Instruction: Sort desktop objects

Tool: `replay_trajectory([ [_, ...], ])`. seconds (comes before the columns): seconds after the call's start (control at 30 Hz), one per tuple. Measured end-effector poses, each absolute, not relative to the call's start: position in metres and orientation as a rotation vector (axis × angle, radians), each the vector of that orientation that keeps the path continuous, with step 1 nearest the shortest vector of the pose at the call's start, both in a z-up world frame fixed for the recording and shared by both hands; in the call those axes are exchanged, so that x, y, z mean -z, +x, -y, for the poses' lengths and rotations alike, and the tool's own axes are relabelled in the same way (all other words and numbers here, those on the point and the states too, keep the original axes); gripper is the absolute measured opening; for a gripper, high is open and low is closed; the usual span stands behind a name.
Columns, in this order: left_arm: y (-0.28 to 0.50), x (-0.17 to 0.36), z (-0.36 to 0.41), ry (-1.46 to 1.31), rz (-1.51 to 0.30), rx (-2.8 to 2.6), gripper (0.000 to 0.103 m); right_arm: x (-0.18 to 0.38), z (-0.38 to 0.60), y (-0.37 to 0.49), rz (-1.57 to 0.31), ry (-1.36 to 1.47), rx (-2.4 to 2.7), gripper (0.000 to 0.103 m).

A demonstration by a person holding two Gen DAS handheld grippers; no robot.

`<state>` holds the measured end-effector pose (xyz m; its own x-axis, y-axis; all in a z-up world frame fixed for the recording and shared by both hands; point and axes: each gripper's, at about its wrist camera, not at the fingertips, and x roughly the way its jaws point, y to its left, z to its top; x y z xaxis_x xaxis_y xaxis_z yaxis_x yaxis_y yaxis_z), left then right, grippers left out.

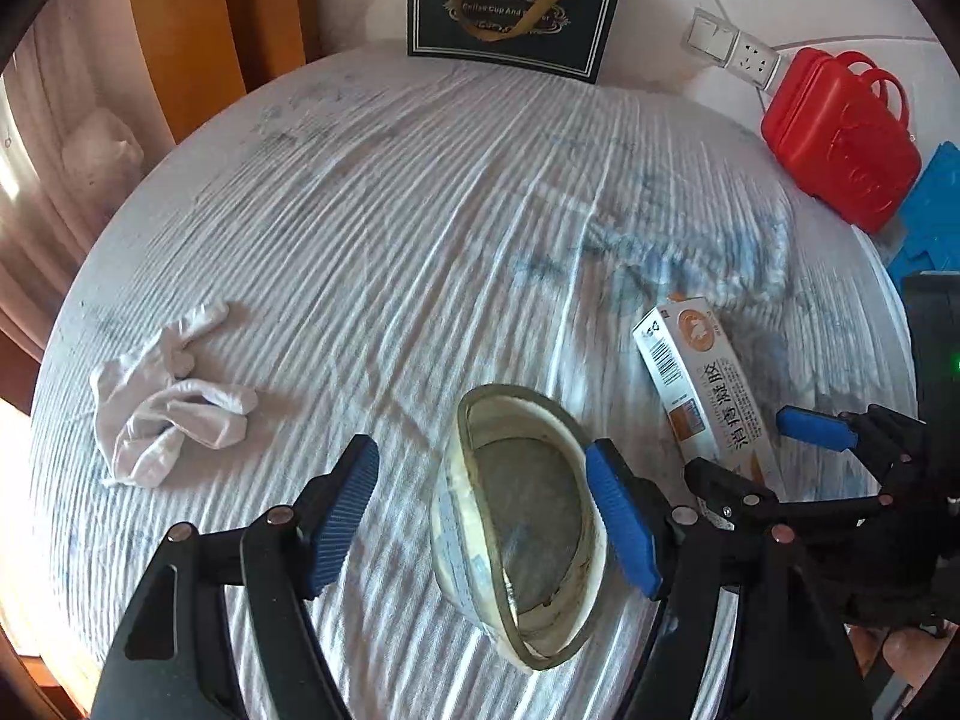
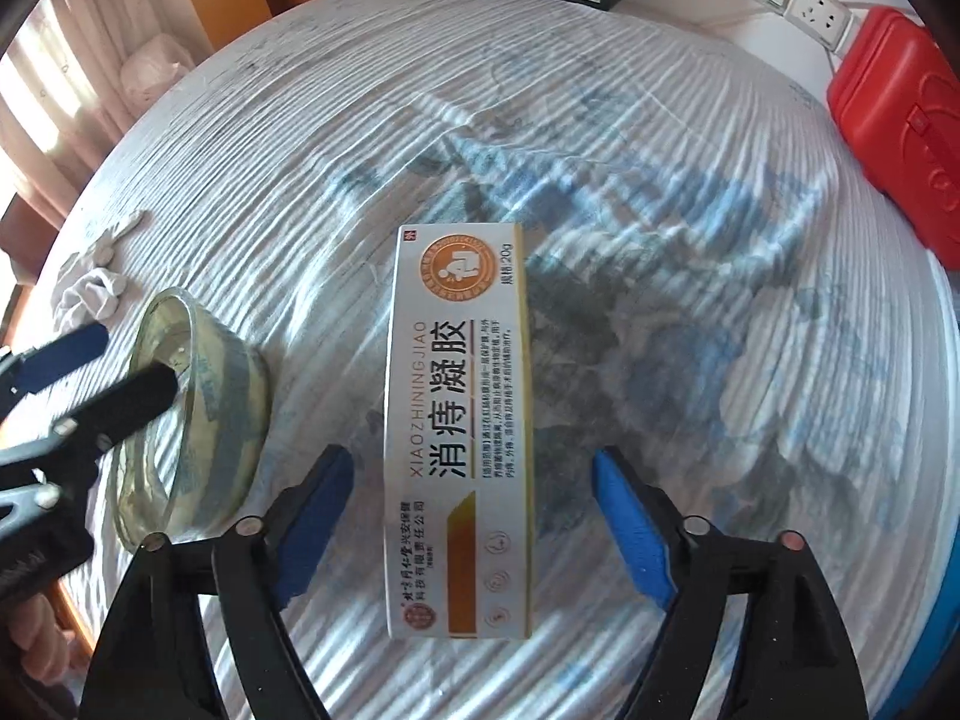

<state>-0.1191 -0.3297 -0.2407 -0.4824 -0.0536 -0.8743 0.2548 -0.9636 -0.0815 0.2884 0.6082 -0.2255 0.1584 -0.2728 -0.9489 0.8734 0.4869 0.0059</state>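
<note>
The left gripper (image 1: pixel 483 516) hangs over the table (image 1: pixel 390 210) with its jaws spread wide. Between them sits a tape roll (image 1: pixel 519 534), tipped on edge so its hollow faces up and toward the camera. The right blue pad (image 1: pixel 621 519) lies just beside the roll's rim, perhaps touching it — I cannot tell which — while the left pad stands clear of it, so nothing is gripped.

The right gripper (image 2: pixel 474 519) is likewise spread wide, pointing steeply down. A long white and orange box (image 2: pixel 459 432) lies flat on the cloth between its pads, lengthwise along the fingers, with open cloth showing on both sides of it; neither pad presses on it.

The two grippers work side by side: from the right wrist view the tape roll shows at the left, with the left gripper's fingers straddling its rim, and from the left wrist view the box lies just right of the roll.

A crumpled white sock (image 1: pixel 171 405) lies well apart at the table's left. At the far edge stands a dark gift bag (image 1: pixel 513 15) against the wall — to its right a wall socket (image 1: pixel 735 48), then a red case (image 1: pixel 840 138) with something blue (image 1: pixel 933 210) beside it. The table is covered in a wrinkled white cloth with faded blue print.
</note>
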Motion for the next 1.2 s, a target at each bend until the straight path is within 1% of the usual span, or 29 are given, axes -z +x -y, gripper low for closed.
replay_trajectory([
  [0.07, -0.12, 0.243, 0.328, 1.513, -0.3, 2.548, 0.075, 0.222, -0.61, 0.286, -1.117, 0.671, 0.92, 0.084],
  [0.13, -0.123, 0.256, 0.323, 1.573, -0.315, 2.52, 0.076, 0.221, -0.611, 0.283, -1.121, 0.673, 0.926, 0.091],
  [0.37, -0.129, 0.298, 0.329, 1.687, -0.427, 2.406, 0.076, 0.232, -0.615, 0.279, -1.189, 0.651, 0.953, 0.095],
  [0.47, -0.127, 0.303, 0.325, 1.667, -0.332, 2.413, 0.077, 0.226, -0.615, 0.274, -1.165, 0.673, 0.951, 0.095],
  [0.63, -0.123, 0.309, 0.317, 1.631, -0.258, 2.415, 0.076, 0.219, -0.608, 0.275, -1.146, 0.689, 0.958, 0.094],
  [0.67, -0.121, 0.311, 0.316, 1.622, -0.248, 2.415, 0.076, 0.221, -0.607, 0.28, -1.146, 0.691, 0.943, 0.092],
  [0.7, -0.12, 0.312, 0.316, 1.616, -0.251, 2.418, 0.074, 0.223, -0.606, 0.283, -1.147, 0.688, 0.936, 0.085],
  [0.73, -0.118, 0.312, 0.316, 1.618, -0.247, 2.42, 0.073, 0.225, -0.605, 0.285, -1.149, 0.683, 0.936, 0.073],
  [0.77, -0.117, 0.313, 0.316, 1.62, -0.246, 2.422, 0.072, 0.229, -0.603, 0.289, -1.161, 0.68, 0.932, 0.066],
  [0.8, -0.115, 0.313, 0.315, 1.62, -0.245, 2.424, 0.071, 0.232, -0.602, 0.291, -1.164, 0.687, 0.921, 0.054],
  [0.83, -0.112, 0.311, 0.316, 1.613, -0.245, 2.432, 0.071, 0.233, -0.601, 0.294, -1.165, 0.678, 0.918, 0.047],
  [0.87, -0.109, 0.307, 0.316, 1.601, -0.243, 2.442, 0.071, 0.232, -0.601, 0.294, -1.165, 0.666, 0.918, 0.045],
  [0.97, -0.099, 0.288, 0.31, 1.528, -0.209, 2.482, 0.07, 0.215, -0.609, 0.294, -1.108, 0.648, 0.915, 0.045],
  [1.13, -0.085, 0.234, 0.294, 1.34, -0.139, 2.565, 0.07, 0.159, -0.634, 0.283, -0.977, 0.544, 0.934, 0.045],
  [1.2, -0.081, 0.214, 0.284, 1.276, -0.124, 2.605, 0.07, 0.128, -0.644, 0.27, -0.91, 0.497, 0.96, 0.045],
])
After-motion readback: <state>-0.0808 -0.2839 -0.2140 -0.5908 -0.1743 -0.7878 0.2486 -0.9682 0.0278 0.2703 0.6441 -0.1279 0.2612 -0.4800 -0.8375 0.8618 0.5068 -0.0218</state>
